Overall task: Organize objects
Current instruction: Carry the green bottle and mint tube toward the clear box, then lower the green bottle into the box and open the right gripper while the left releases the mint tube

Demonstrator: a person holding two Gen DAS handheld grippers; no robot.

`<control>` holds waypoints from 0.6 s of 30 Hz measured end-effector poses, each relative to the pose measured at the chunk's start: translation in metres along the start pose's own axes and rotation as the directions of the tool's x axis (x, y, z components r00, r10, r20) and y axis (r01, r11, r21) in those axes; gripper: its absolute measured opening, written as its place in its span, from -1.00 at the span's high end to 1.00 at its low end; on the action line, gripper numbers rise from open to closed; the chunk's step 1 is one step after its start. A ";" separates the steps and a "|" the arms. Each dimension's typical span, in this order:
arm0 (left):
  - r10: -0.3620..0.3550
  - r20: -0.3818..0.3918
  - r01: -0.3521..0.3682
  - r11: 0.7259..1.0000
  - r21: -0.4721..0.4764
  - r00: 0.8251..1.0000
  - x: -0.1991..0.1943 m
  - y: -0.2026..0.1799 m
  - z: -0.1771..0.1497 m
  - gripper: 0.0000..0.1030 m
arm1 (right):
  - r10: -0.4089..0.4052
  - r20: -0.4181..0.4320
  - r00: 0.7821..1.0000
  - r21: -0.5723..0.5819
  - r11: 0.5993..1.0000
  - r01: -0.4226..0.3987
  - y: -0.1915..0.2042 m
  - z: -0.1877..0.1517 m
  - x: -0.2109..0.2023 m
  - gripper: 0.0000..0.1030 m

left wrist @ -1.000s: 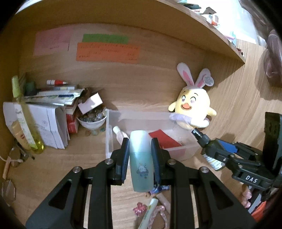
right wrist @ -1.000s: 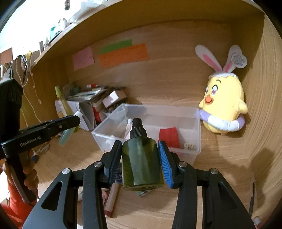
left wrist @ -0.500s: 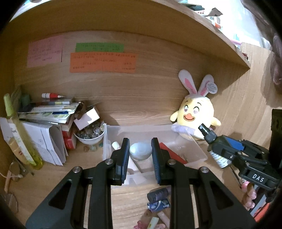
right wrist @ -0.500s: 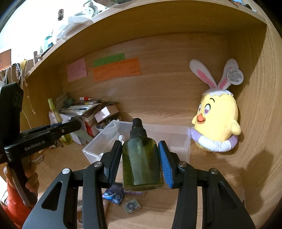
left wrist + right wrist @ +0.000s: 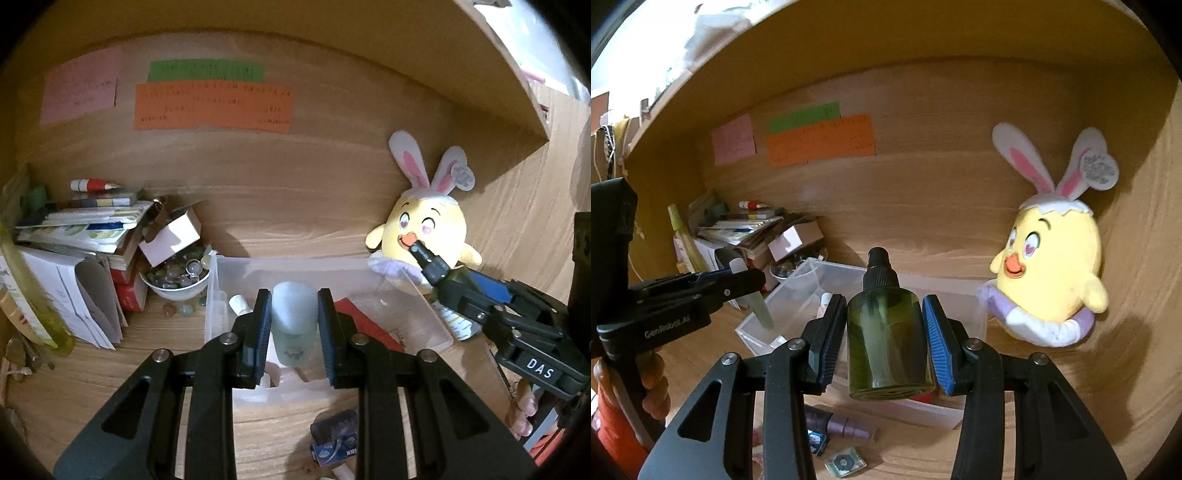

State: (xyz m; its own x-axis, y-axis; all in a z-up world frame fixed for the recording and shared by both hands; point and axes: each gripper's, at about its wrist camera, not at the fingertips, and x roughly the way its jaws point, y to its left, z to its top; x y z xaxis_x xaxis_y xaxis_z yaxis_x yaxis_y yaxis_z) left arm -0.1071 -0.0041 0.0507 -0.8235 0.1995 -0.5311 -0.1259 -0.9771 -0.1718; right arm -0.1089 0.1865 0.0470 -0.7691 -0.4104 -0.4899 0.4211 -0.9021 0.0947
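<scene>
Over a cluttered wooden desk [image 5: 1052, 413], the right gripper [image 5: 884, 343] is clamped across the body of an upright dark green spray bottle [image 5: 888, 343], its black pump cap clear of the pads. The left gripper [image 5: 291, 328] pinches a pale green bottle [image 5: 294, 325] at mid-height, above the near wall of the clear plastic bin [image 5: 221, 295], where a red card [image 5: 364, 325] and a small white bottle [image 5: 239, 305] already lie. Both containers look like light, rigid, smooth plastic, probably slippery, so a grip on the cylindrical waist rather than the cap seems the safest hold. Beyond the bin, a yellow bunny-eared plush [image 5: 1052, 258] leans against the back panel beneath coloured paper notes [image 5: 212, 107].
</scene>
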 end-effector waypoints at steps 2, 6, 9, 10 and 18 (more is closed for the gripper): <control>0.001 -0.011 -0.001 1.000 -0.002 1.000 0.005 0.001 -0.001 0.53 | 0.009 -0.021 1.000 0.004 1.000 -0.009 -0.001 0.000 0.011 0.24; 0.003 -0.037 -0.003 1.000 -0.003 0.999 0.017 0.003 -0.003 0.53 | 0.018 -0.065 0.998 0.007 1.000 -0.018 0.000 -0.003 0.032 0.24; 0.005 -0.056 -0.005 1.000 -0.002 0.998 0.024 0.004 -0.006 0.53 | 0.031 -0.099 0.995 0.016 0.999 -0.030 0.001 -0.007 0.048 0.24; 0.003 -0.063 -0.003 1.000 -0.004 0.998 0.026 0.004 -0.007 0.53 | 0.035 -0.107 0.994 0.018 0.999 -0.034 0.001 -0.009 0.051 0.24; -0.030 -0.129 0.028 0.999 -0.017 0.991 0.045 0.006 -0.015 0.53 | 0.024 -0.173 0.985 -0.001 1.000 -0.024 0.005 -0.019 0.075 0.28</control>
State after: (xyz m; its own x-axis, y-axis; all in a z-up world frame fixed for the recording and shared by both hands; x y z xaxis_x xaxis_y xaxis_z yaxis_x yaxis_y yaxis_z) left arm -0.1364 0.0005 0.0131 -0.7413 0.2363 -0.6282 -0.1393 -0.9698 -0.2004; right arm -0.1554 0.1543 -0.0058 -0.6640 -0.4022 -0.6303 0.4400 -0.8918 0.1056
